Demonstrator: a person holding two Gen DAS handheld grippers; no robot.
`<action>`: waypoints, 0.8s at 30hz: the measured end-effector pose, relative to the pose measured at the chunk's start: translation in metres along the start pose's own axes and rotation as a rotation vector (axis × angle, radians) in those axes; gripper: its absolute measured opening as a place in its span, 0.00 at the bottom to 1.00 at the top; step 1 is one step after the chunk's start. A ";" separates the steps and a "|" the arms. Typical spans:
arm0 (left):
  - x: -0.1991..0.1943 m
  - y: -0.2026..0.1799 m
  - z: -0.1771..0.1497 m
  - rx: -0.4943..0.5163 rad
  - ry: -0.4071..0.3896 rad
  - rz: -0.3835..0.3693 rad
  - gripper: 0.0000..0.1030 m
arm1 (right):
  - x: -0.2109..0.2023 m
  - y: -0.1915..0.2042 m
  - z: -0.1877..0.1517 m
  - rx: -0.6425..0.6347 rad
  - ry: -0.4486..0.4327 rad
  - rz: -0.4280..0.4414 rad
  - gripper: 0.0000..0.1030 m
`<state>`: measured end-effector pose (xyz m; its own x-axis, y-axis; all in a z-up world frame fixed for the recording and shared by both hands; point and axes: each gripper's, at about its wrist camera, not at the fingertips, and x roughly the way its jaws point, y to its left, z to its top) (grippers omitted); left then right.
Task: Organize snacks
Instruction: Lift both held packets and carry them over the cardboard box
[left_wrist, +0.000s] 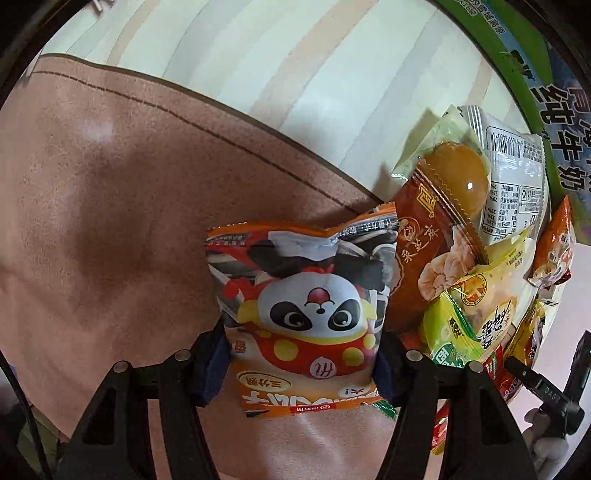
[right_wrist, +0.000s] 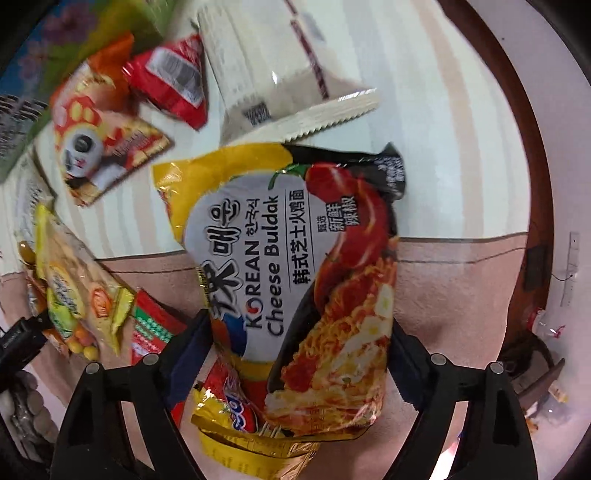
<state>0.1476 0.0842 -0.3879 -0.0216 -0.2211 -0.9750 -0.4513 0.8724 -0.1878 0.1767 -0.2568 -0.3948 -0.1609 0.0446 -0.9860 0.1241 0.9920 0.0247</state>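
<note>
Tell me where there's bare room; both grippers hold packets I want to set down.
Bare pink mat lies left of the panda packet, and more right of the Cheese Buldak noodles. The snack pile beside the milk carton is crowded.

panda packet (left_wrist: 303, 317) left of snack pile (left_wrist: 476, 258)

An orange foil snack packet printed with a panda (left_wrist: 301, 317) hangs upside down over the pink mat. A glossy grey-and-yellow Cheese Buldak noodle packet (right_wrist: 295, 280) tilts sideways above a gold-trimmed packet (right_wrist: 236, 424).

Snack packets (left_wrist: 458, 258) on striped cloth (left_wrist: 295, 74)
</note>
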 end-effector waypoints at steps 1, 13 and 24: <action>0.000 0.002 0.001 0.005 -0.004 0.000 0.60 | 0.003 0.003 0.001 -0.004 0.003 -0.015 0.86; -0.019 -0.061 0.016 0.387 -0.215 0.377 0.56 | -0.011 0.034 -0.046 0.093 -0.100 -0.023 0.85; -0.018 0.012 0.048 0.074 -0.022 0.021 0.67 | -0.032 0.077 -0.072 0.187 -0.079 0.226 0.85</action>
<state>0.1855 0.1198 -0.3785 -0.0104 -0.1930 -0.9811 -0.3841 0.9067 -0.1743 0.1210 -0.1732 -0.3495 -0.0325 0.2449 -0.9690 0.3272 0.9187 0.2212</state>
